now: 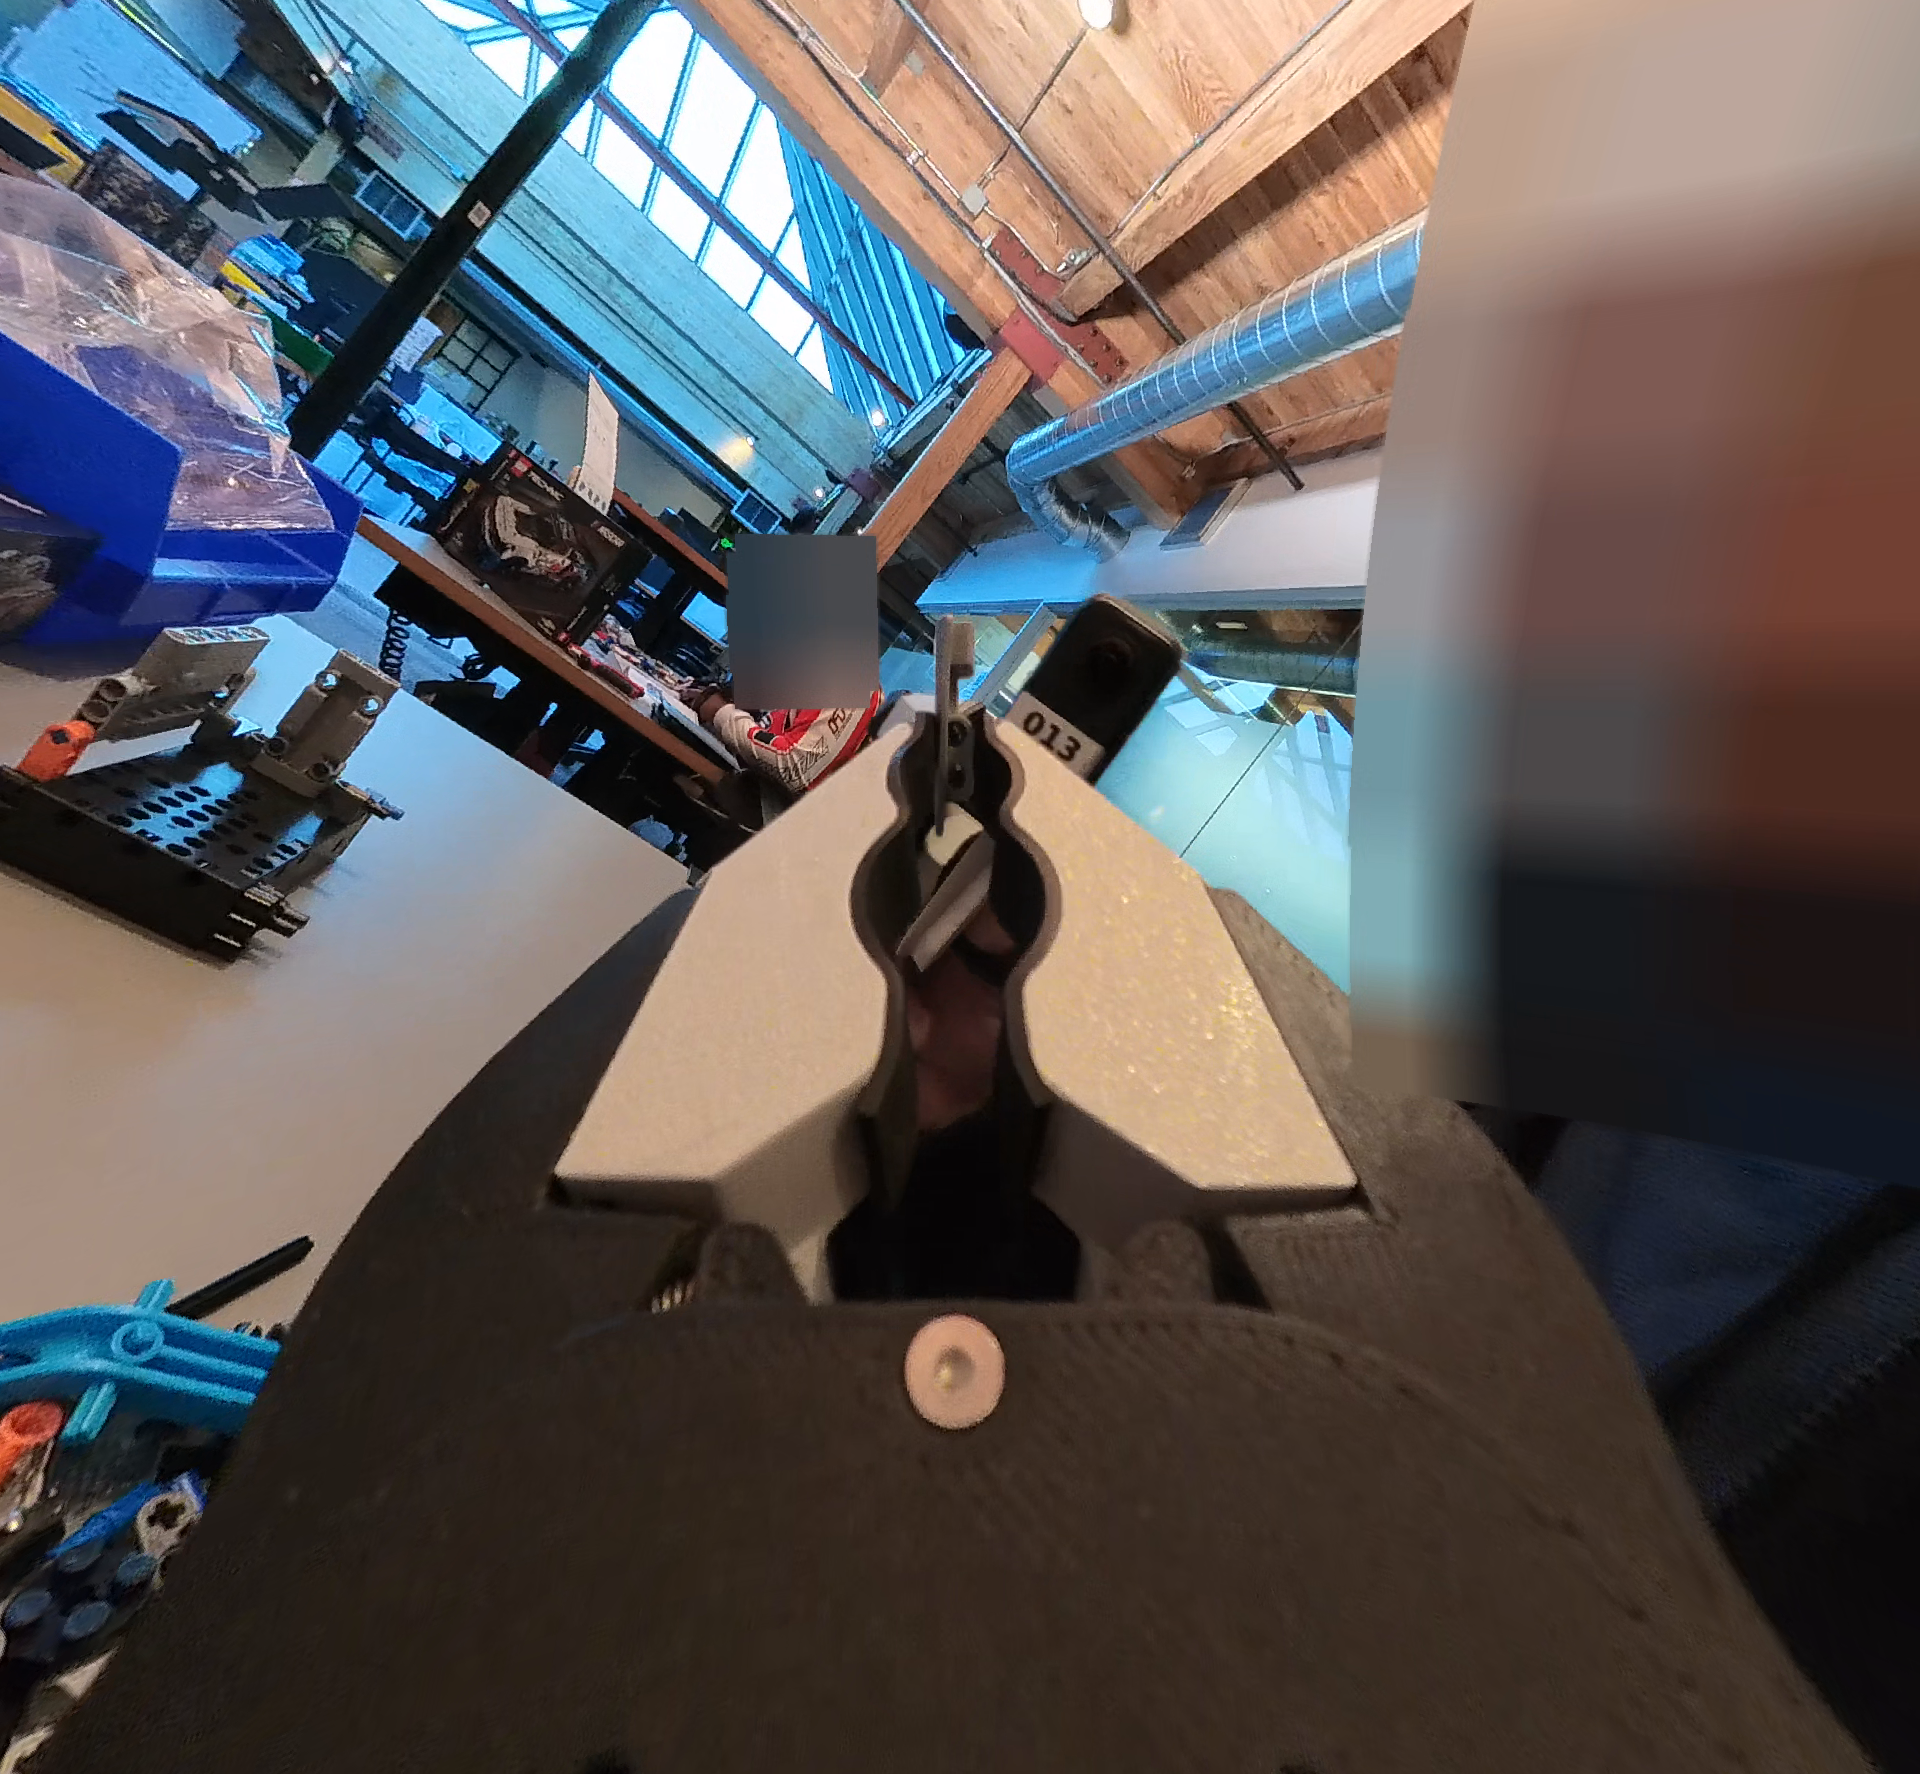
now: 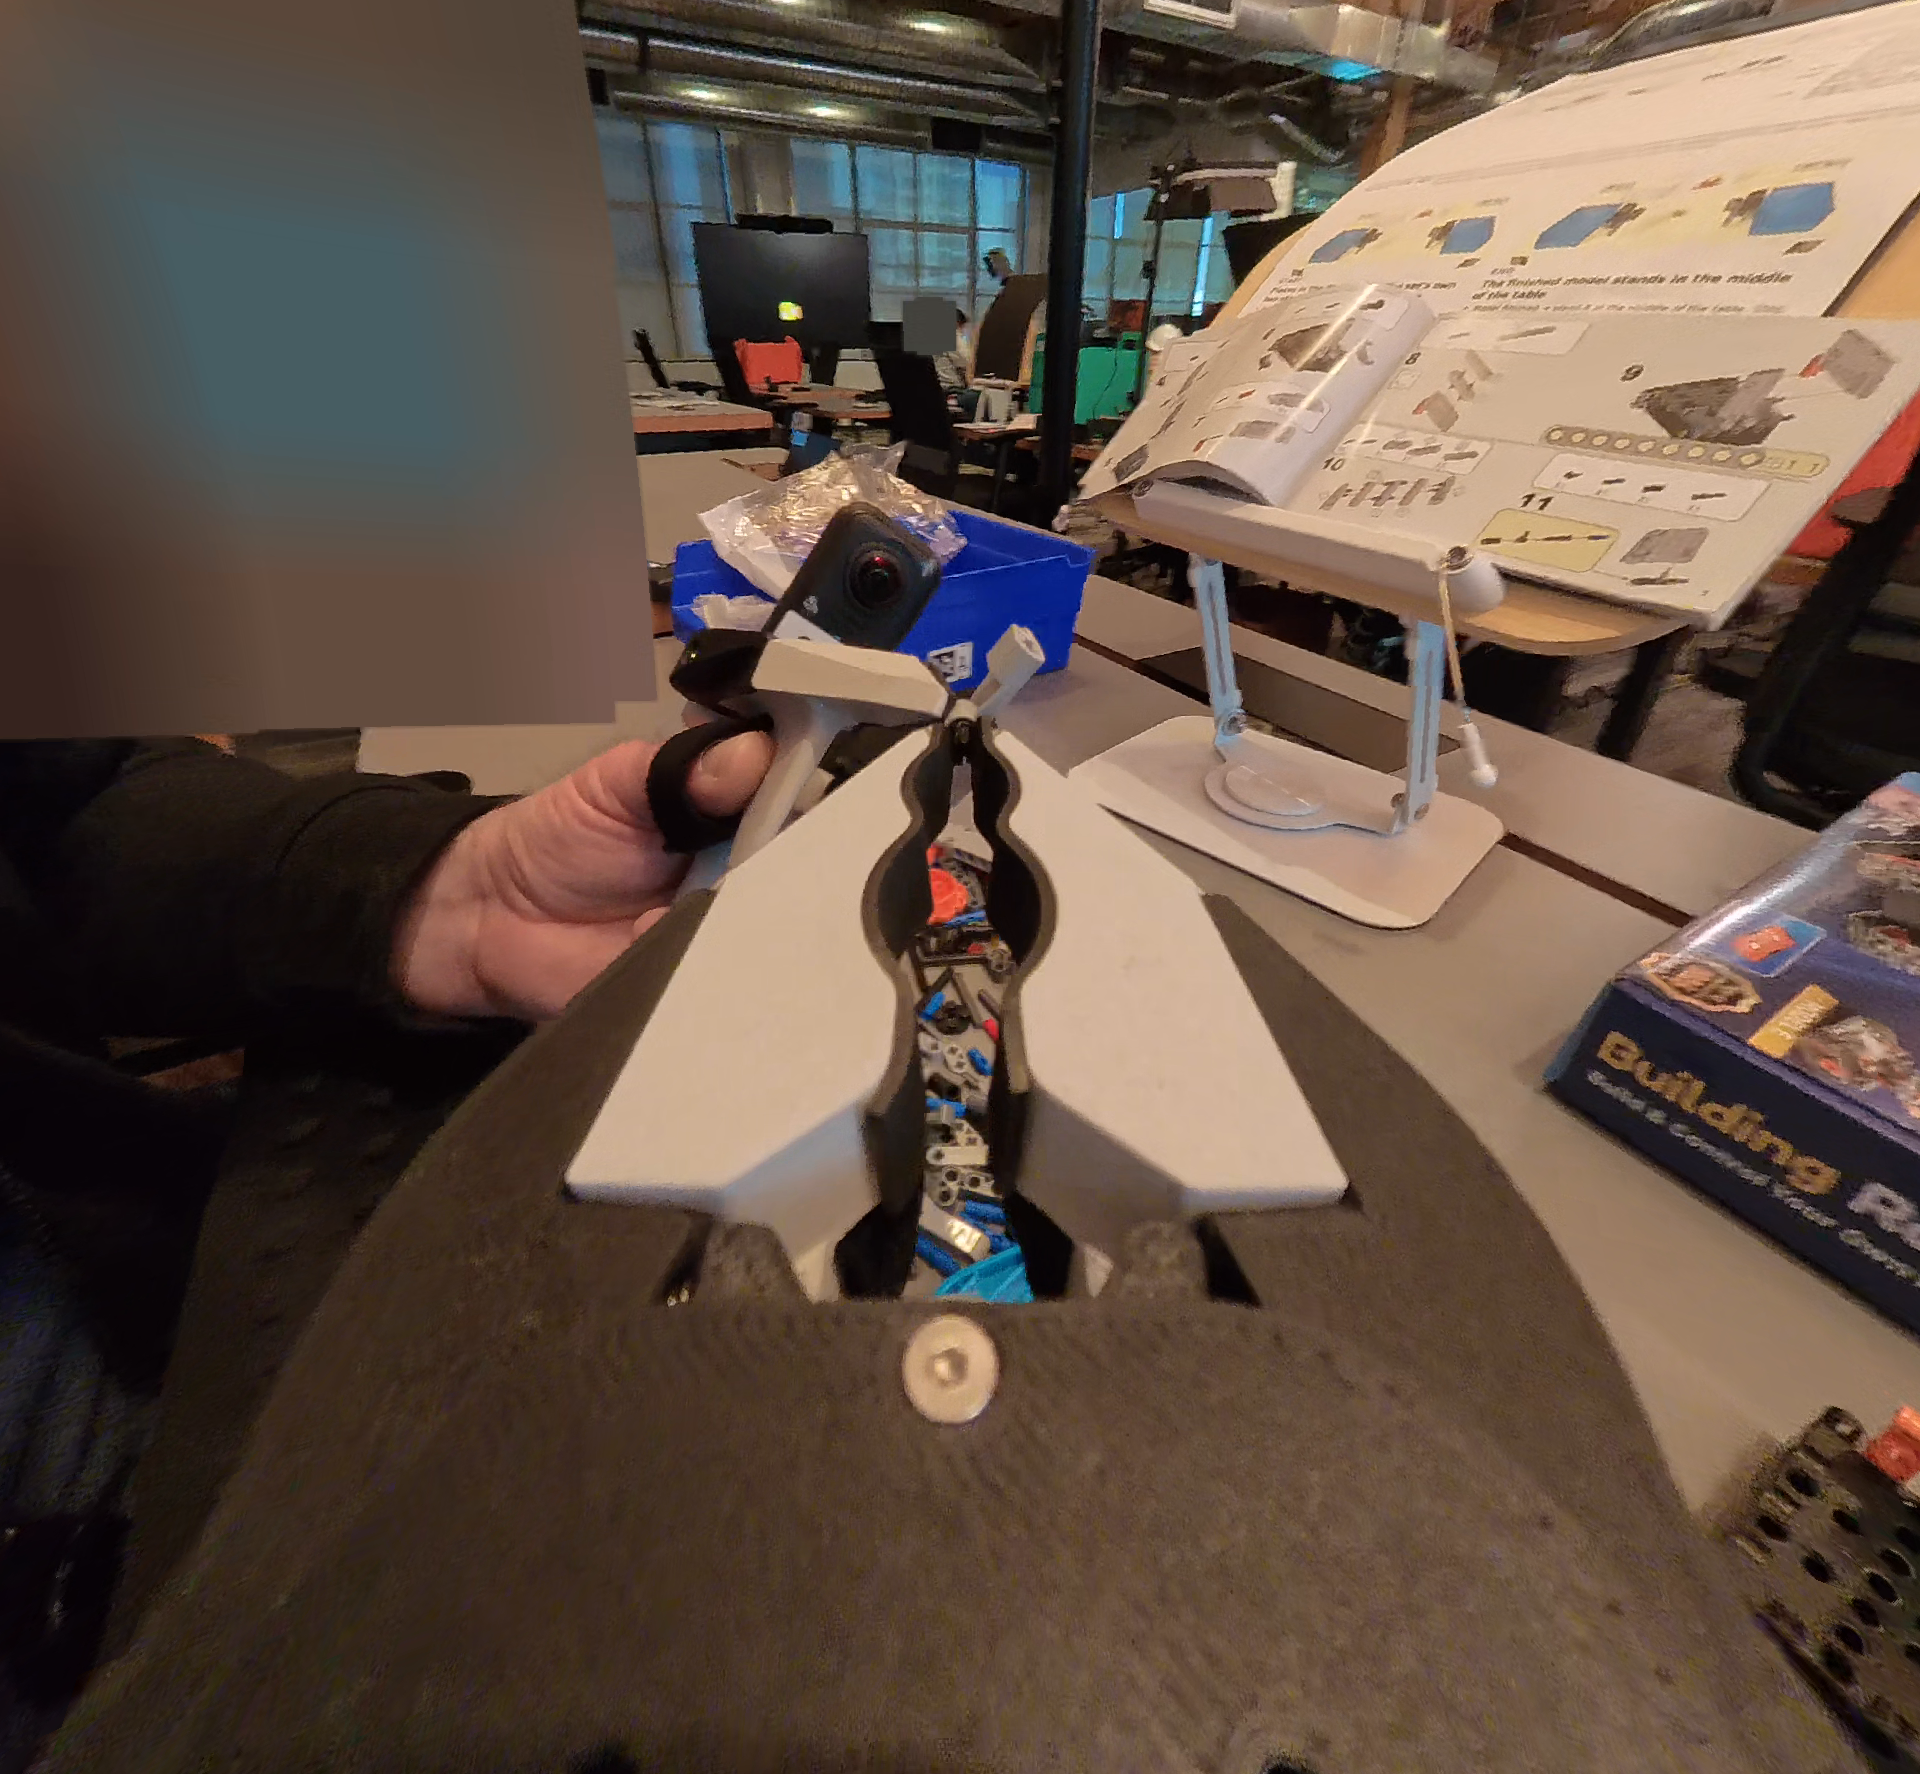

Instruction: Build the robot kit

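My left gripper point(image 1: 951, 737) is tilted upward, its fingers pointing toward the wooden ceiling and skylights, and its jaws are pressed together on a small grey building piece point(image 1: 953, 675) that sticks up past the tips. My right gripper point(image 2: 961, 722) is held more level over the table point(image 2: 1455, 1018), jaws likewise brought together at the tips; in that view the two grippers meet nose to nose around the same small grey piece point(image 2: 1013, 659), though I cannot tell which jaw pair really carries it. The left hand point(image 2: 551, 883) wraps its handle with a finger through a black loop, a black camera point(image 2: 868, 576) mounted above. Behind, a blue bin point(image 2: 997, 581) holds crumpled clear plastic bags point(image 2: 831, 488). Through the gap between my right fingers I see a heap of loose blue, grey and orange parts point(image 2: 951, 1049), its container hidden. An open instruction booklet point(image 2: 1507, 436) rests on a white stand point(image 2: 1309, 768), a blue box point(image 2: 1766, 1059) lies to the right, and a black perforated base point(image 1: 156, 820) with grey brackets sits on the table in the left view.
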`<state>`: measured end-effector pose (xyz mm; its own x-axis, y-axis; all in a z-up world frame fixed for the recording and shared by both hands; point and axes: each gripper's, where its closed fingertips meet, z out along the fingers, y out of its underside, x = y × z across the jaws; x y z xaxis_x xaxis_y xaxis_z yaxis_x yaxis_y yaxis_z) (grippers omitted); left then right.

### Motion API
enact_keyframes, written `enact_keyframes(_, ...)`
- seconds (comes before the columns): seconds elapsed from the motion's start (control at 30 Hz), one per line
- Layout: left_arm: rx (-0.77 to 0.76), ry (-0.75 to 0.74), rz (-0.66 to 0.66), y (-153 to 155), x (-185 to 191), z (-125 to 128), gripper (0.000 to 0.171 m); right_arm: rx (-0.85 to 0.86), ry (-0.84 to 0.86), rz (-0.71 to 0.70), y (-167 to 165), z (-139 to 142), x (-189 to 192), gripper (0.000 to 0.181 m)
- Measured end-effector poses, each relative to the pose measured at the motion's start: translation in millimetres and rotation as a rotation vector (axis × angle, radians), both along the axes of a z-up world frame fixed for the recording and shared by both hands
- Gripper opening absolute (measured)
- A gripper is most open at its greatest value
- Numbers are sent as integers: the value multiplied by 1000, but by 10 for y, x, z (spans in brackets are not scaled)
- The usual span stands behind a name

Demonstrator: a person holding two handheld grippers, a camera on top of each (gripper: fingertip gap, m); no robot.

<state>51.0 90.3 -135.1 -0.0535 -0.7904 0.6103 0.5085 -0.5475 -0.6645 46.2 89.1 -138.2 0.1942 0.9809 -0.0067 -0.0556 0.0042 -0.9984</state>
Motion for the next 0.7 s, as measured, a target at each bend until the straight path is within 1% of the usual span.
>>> enact_keyframes(0.07, -12, 9, 8, 15, -16, -38, 4, -53, -1, 41, 10, -32, -16, 1)
enact_keyframes(0.13, -7, 10, 19, 17, -40, -34, 4, -52, 1, 46, 15, -27, -39, 2)
enact_keyframes(0.17, 11, 36, 40, 25, -44, -33, 4, -52, -1, 52, 21, -20, -37, 2)
enact_keyframes(0.23, 25, 22, 58, 36, -111, 25, 3, -60, 21, 63, 33, 18, -8, 11)
enact_keyframes(0.3, 33, 54, 74, 35, -123, -10, 4, -63, 14, 65, 39, 1, -8, 8)
enact_keyframes(0.4, 24, 45, 72, 13, -103, -19, 4, -50, -8, 65, 7, -18, -65, 2)
enact_keyframes(0.6, 37, 54, 67, -35, -84, -15, 4, -47, -24, 67, -33, -28, -58, 1)
enact_keyframes(0.67, 56, 99, 91, -37, -81, -36, 5, -47, -44, 69, -34, -44, -69, 1)
enact_keyframes(0.7, 61, 92, 94, -43, -90, -18, 4, -48, -42, 73, -39, -38, -77, 1)
